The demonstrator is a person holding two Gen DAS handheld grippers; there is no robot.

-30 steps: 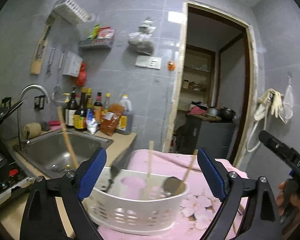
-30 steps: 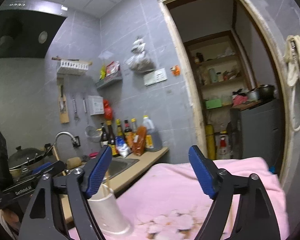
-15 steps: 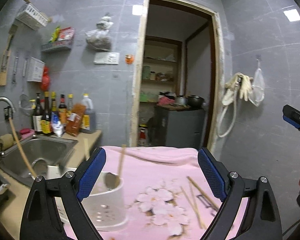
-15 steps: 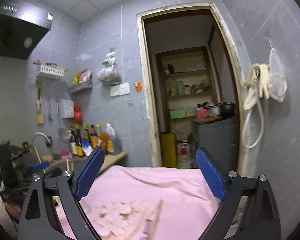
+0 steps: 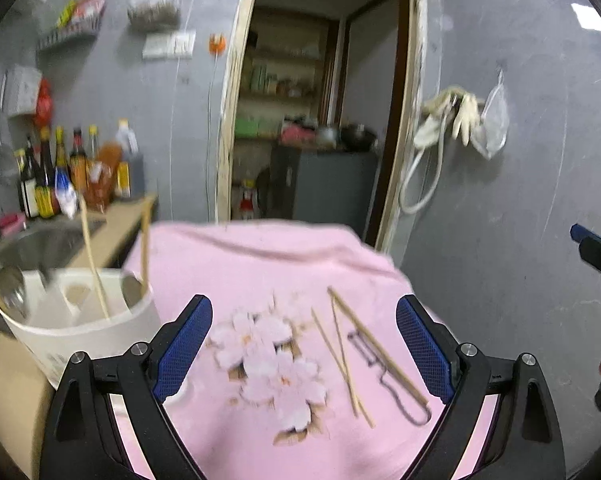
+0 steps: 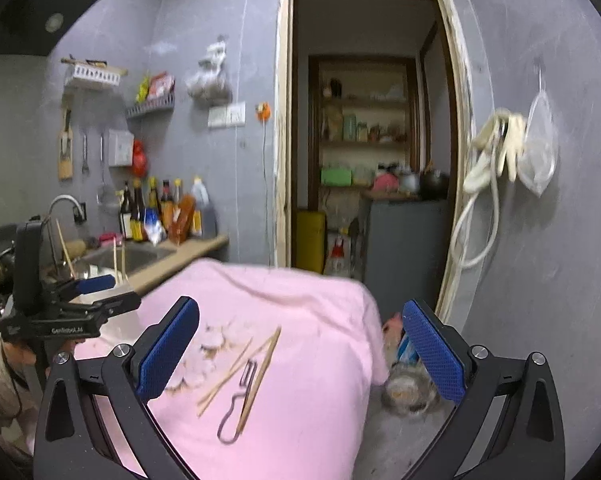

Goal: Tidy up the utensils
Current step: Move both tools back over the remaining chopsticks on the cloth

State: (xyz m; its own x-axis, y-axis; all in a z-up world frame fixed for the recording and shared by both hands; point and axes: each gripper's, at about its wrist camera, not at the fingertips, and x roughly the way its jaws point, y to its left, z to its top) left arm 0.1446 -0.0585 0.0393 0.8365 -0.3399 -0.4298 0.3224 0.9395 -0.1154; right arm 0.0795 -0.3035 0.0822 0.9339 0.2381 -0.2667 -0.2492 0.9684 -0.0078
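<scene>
Both tongs gape wide and empty, the right tongs point(image 6: 298, 350) having just been opening; chopsticks point(image 5: 342, 354) and peeler point(image 5: 384, 380) lie on the pink-clothed table point(image 5: 260, 272) between the left tongs point(image 5: 304, 344); holder point(image 5: 76, 336) beyond their left jaw.

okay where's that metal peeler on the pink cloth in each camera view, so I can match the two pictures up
Left wrist view: the peeler lies lower right of centre on the pink cloth, beside the loose chopsticks.
Right wrist view: the peeler lies low, left of centre, against the chopsticks.
Shared landmark: the doorway straight behind the cloth.
</scene>
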